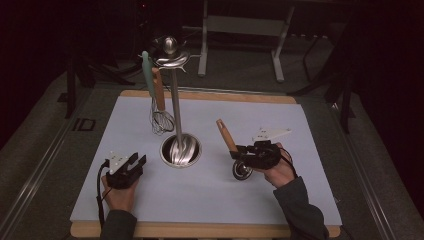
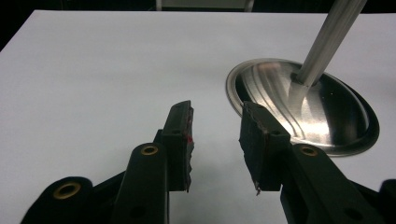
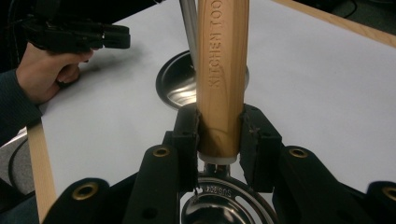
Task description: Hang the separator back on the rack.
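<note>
Your right hand-held gripper (image 3: 218, 135) clamps the utensil's wooden handle (image 3: 222, 70), its metal head on the tabletop (image 1: 300, 125); that gripper's view reads "KITCHEN TOO". Your left hand-held gripper (image 2: 215, 140) rests with its jaws apart and bare beside the stand's base (image 2: 327, 116).

On the table (image 1: 210, 210), the utensil stand (image 1: 180, 150) sits centrally, with the whisk (image 1: 161, 117) hanging behind-left of its base, the left tool (image 1: 131, 167) to its left, and the wooden-handled utensil (image 1: 229, 137) to its right.
</note>
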